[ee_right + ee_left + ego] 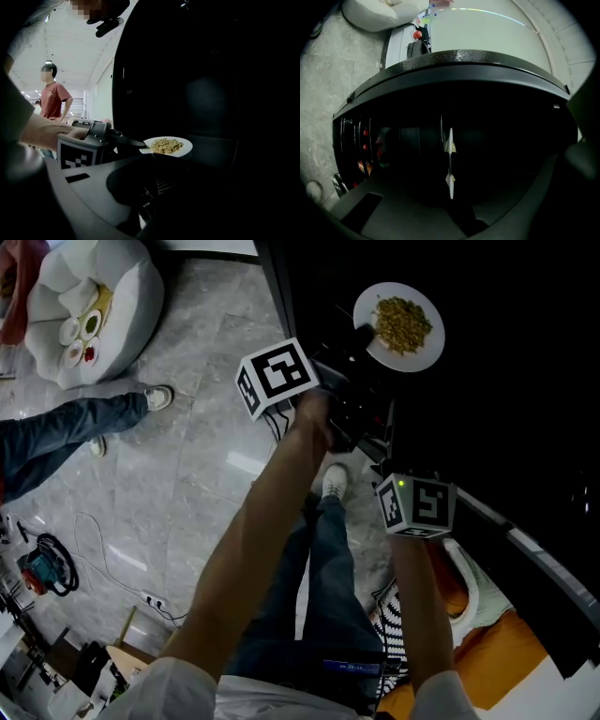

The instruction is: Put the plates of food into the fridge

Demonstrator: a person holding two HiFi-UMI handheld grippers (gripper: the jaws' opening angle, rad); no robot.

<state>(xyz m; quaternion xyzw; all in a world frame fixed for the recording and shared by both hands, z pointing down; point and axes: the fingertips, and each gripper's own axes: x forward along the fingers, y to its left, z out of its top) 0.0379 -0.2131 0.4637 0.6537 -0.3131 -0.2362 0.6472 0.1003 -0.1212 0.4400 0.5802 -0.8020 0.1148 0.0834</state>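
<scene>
Head view: left gripper [364, 336] reaches into the dark fridge [506, 381], clamped on the rim of a white plate [424, 354] of yellowish food [403, 322]; right gripper [386, 451] sits close beside it. Left gripper view: plate [450, 185] seen edge-on, a thin white line pinched between the jaws. Right gripper view: plate [185, 149] level against the fridge's dark interior, held by the left gripper; the right gripper's own jaws are lost in darkness, so I cannot tell their spread

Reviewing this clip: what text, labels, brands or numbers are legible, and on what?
No readable words or numbers in any view.
Left marker cube and right marker cube: square coded patterns only, no letters.
Shelf items: too dark and small to read.
</scene>
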